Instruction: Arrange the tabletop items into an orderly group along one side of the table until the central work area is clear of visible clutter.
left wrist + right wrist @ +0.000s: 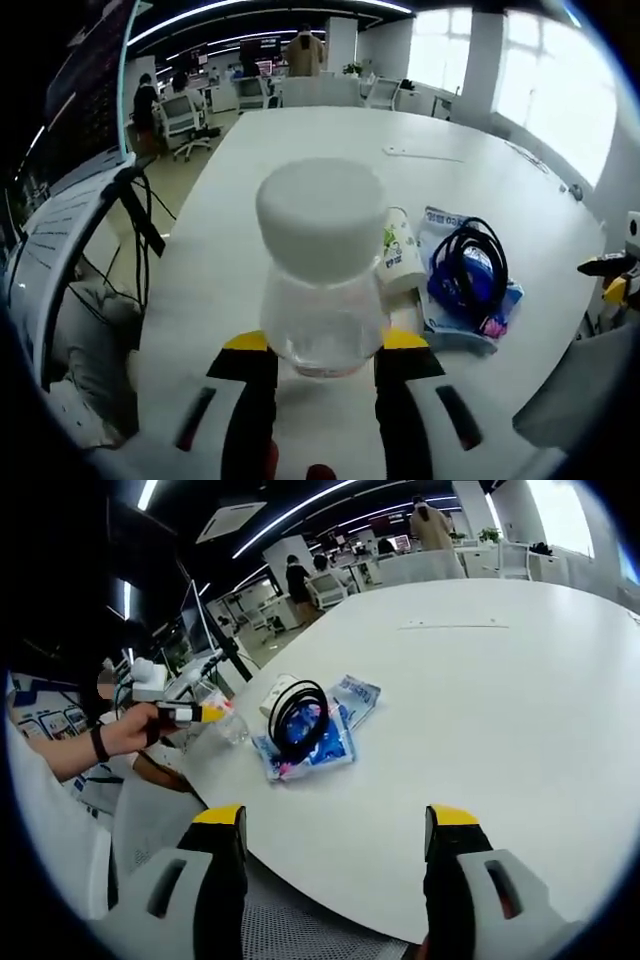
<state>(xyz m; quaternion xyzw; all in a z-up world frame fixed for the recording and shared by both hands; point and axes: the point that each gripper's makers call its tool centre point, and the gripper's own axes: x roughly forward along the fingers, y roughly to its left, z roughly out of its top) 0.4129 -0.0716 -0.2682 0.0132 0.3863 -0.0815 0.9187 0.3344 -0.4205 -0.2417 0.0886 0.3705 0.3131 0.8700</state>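
Left gripper [322,345] clamped on clear jar [322,300], right gripper [338,825] apart over table [500,710] edge

Left gripper [325,345]: two black jaws with yellow tips, set in pale grey housings, each with a dark slot. Right gripper [335,820]: same build, black jaws, yellow tips, grey slotted housings. Person's left hand [128,730]: dark band worn at wrist; white sleeve [45,810].
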